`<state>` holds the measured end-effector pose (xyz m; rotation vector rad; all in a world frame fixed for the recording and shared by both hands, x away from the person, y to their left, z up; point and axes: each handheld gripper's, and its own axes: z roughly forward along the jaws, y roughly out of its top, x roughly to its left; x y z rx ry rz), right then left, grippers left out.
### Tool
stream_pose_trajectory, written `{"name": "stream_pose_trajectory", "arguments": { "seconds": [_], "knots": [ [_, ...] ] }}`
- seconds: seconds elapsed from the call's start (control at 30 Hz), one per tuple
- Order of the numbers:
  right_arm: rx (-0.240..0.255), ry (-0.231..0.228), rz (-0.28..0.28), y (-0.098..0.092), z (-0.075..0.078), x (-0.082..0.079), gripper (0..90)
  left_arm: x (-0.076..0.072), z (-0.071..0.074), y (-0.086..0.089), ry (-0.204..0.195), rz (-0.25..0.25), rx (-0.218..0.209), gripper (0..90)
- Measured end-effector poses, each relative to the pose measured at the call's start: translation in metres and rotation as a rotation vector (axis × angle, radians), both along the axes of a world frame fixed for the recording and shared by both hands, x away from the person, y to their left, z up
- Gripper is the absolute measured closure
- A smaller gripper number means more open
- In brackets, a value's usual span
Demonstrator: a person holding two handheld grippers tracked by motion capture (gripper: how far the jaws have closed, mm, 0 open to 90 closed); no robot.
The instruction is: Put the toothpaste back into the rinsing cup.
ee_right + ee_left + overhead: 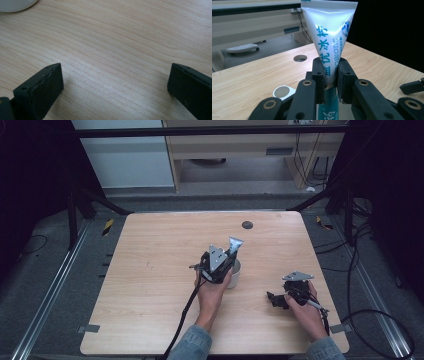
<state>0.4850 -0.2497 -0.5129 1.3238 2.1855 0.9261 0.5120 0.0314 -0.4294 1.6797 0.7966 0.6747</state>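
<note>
The left gripper (329, 82) pinches a white plastic tube (329, 32) upright near the table's (150, 285) middle, over a white cup (235, 272). The tube is likely light, soft and glossy, so slippery; the grip sits on its narrowing body, and the flat crimped end above looks firmer. To the right, the right gripper (115, 85) rests wide open and empty over pale wood grain.

A pale wooden worktop (150, 285) stands on grey carpeted floor (45, 270). At the far side sit a light wood cabinet (240, 145) and a white panel (125, 160); black cables (370, 285) trail right, with dark surroundings.
</note>
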Motion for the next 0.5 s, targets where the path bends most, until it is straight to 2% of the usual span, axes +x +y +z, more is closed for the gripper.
{"name": "stream_pose_trajectory", "arguments": {
  "seconds": [0.17, 0.5],
  "knots": [
    [0.000, 0.000, 0.000, 0.0000, 0.0000, 0.0000, 0.6, 0.0026, -0.0039, -0.0019, 0.011, -0.001, -0.009, 78.2],
    [0.005, 0.004, -0.004, 0.0003, 0.0003, -0.0002, 0.6, 0.0025, -0.0070, -0.0041, -0.005, 0.000, -0.017, 78.0]
  ]
}}
